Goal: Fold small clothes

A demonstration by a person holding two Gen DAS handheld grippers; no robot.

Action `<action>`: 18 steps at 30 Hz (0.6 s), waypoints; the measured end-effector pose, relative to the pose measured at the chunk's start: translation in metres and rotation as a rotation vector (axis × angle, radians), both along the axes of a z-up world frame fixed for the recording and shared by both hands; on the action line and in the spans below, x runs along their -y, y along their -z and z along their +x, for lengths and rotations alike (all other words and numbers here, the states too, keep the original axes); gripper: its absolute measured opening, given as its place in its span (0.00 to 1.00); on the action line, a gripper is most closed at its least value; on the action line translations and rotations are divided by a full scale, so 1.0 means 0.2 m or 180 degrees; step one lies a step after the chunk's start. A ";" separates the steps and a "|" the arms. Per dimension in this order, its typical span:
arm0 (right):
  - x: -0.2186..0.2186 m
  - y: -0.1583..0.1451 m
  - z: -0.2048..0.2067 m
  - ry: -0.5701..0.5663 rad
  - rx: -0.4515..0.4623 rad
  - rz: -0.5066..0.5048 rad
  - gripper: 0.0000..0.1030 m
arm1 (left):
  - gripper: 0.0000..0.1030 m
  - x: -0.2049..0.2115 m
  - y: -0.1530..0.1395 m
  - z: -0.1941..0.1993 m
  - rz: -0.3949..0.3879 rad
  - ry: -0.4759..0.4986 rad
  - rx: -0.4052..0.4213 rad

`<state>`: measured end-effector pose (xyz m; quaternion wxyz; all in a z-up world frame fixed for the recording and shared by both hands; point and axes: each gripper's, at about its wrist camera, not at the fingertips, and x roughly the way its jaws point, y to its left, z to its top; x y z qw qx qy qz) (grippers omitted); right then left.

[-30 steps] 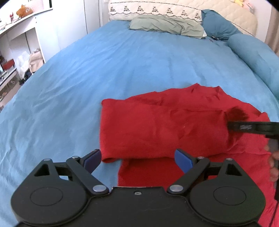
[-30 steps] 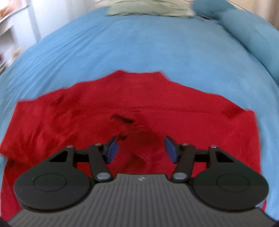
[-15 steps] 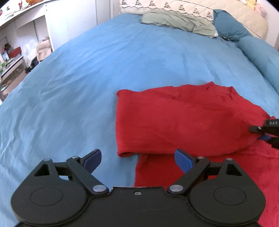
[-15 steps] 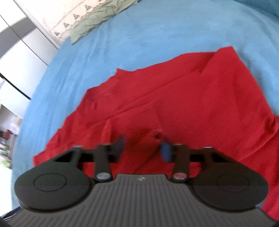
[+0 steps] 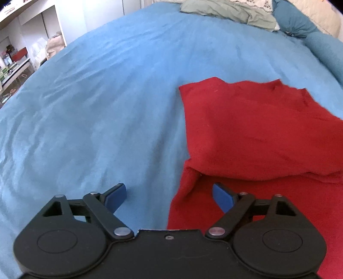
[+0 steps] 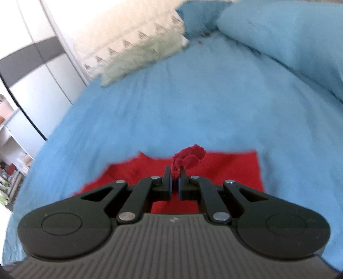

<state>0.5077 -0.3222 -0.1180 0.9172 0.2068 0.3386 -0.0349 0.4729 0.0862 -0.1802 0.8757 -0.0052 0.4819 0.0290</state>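
Observation:
A red garment (image 5: 257, 133) lies partly folded on the blue bedspread (image 5: 107, 96), at the right of the left wrist view. My left gripper (image 5: 169, 195) is open and empty, low over the garment's left edge, one fingertip over the bedspread and one over the red cloth. My right gripper (image 6: 175, 178) is shut on a bunched piece of the red garment (image 6: 188, 158) and holds it lifted, with the rest of the cloth (image 6: 231, 167) spread below.
Pillows (image 5: 227, 10) and a blue bolster (image 6: 289, 38) lie at the head of the bed. White shelves with clutter (image 5: 19, 55) stand past the bed's left side. A white wardrobe (image 6: 32, 81) stands at the left.
My right gripper has closed on the red cloth and lifted it, tilting up toward the headboard. My left gripper has shifted left, so the garment sits further right in its view.

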 end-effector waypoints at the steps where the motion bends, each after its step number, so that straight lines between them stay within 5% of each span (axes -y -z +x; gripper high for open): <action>1: 0.03 0.05 0.00 0.0043 -0.0074 -0.0062 0.20 | 0.87 0.00 0.01 0.01 0.0009 -0.0026 0.0001; 12: 0.12 0.34 -0.10 0.0369 -0.0478 -0.0244 0.21 | 0.90 -0.06 0.02 0.07 0.0078 -0.0333 0.0001; 15: 0.11 0.30 -0.12 0.0417 -0.0456 -0.0339 0.56 | 0.90 -0.09 0.01 0.06 -0.0006 -0.0492 -0.0042; 17: 0.09 0.25 -0.18 0.0460 -0.0207 -0.0401 0.98 | 0.90 -0.09 0.01 0.03 -0.0010 -0.0529 -0.0049; 18: 0.06 0.22 -0.21 0.0425 -0.0094 -0.0483 1.00 | 0.90 -0.09 0.01 0.02 0.0009 -0.0527 -0.0058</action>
